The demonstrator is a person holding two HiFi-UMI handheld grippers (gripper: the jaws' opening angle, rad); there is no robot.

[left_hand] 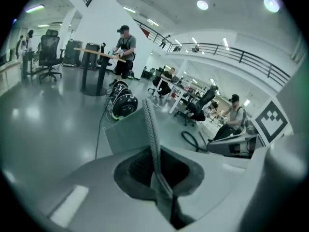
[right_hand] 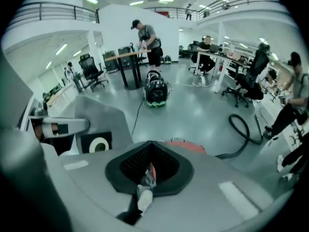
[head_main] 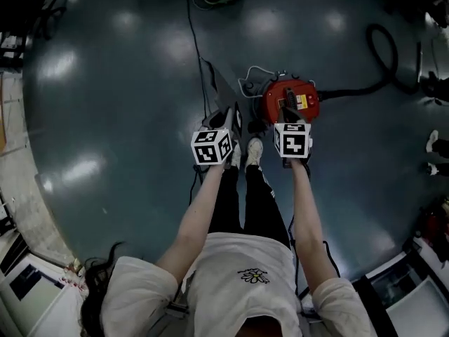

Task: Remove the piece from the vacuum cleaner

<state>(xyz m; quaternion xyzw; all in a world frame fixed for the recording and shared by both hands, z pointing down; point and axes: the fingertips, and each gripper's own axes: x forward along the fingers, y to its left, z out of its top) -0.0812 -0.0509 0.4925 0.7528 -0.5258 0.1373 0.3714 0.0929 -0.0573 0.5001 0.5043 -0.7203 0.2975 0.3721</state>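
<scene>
Head view: open floor (head_main: 105,83) is seen across the left and upper left of the frame, crossed by one cable (head_main: 191,41). Furniture edges (head_main: 28,279) close in the lower corners.

One red vacuum cleaner (head_main: 302,97) is found upper centre-right. Its one hose (head_main: 375,55) is led off its right side and looped toward the upper right. The piece cannot be picked out.

Two grippers are held above the floor. The left gripper (left_hand: 146,106) is seen with its jaws pressed together and empty. The right gripper (right_hand: 145,180), held just over the vacuum cleaner, has its jaws drawn together too, and nothing identifiable is gripped.
</scene>
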